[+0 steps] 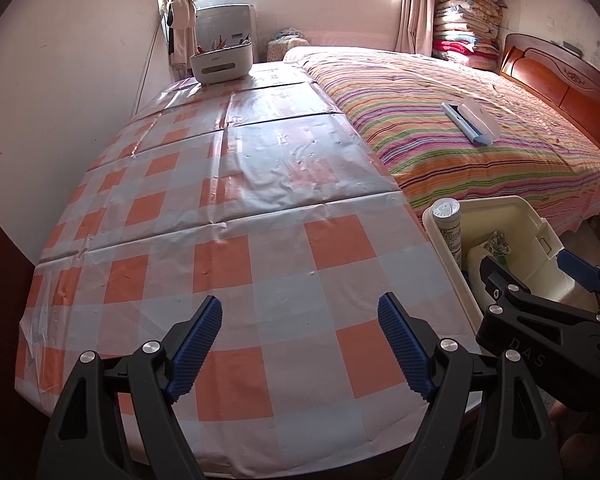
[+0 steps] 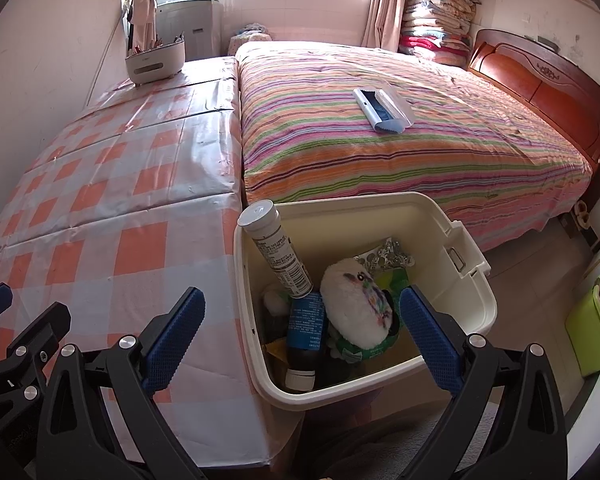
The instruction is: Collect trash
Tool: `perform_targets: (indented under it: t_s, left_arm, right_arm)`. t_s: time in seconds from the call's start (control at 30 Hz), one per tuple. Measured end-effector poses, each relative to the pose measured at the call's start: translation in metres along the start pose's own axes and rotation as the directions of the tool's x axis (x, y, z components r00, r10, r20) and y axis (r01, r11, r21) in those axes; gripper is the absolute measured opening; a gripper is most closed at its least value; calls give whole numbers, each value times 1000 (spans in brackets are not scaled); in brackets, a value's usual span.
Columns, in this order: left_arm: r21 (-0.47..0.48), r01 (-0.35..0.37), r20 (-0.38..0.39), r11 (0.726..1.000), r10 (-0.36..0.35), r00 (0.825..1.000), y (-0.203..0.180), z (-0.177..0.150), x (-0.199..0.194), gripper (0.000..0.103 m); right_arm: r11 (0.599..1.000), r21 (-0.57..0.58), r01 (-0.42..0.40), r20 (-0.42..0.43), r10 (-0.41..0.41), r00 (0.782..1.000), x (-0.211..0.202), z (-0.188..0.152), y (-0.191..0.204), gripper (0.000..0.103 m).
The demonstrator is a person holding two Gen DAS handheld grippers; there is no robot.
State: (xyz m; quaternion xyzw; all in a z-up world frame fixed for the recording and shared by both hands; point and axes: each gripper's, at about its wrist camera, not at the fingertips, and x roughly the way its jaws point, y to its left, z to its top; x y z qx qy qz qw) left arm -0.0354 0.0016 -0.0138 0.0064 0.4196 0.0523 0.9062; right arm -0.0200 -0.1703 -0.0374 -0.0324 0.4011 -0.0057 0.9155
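Nearest, left gripper [image 1: 300, 344], jaws apart, nothing between, above checked tablecloth [image 1: 228, 216]. Just right of tablecloth's edge, cream bin [image 2: 452, 300], right gripper [image 2: 300, 332] over its near rim, jaws wide, gripping nothing. Inside bin: white tube [image 2: 276, 248] leaning on left wall, blue bottle [image 2: 306, 324], white fluffy toy [image 2: 356, 304], crumpled foil [image 2: 388, 254]. Beyond bin, striped bed [image 2: 380, 140].

left gripper [image 1: 300, 340]: black plastic arms | ribbed blue pads | silver round screws || right gripper [image 2: 302, 334]: same black, blue, silver build | pale "DAS" lettering on its side
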Motion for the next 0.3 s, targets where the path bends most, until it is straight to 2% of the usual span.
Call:
perform_targets:
  t_s: [0.17,0.3]
  left_arm:
    - [10,31,-14,999,-30,999,-4,1,0,78]
    - [35,7,12,999,-7,1000,-8,0,-3,78]
  right_arm:
    - [1000,0,0,1,0,1000,0,0,0,96]
    - [1000,1,0,0,0,1000,0,0,0,96]
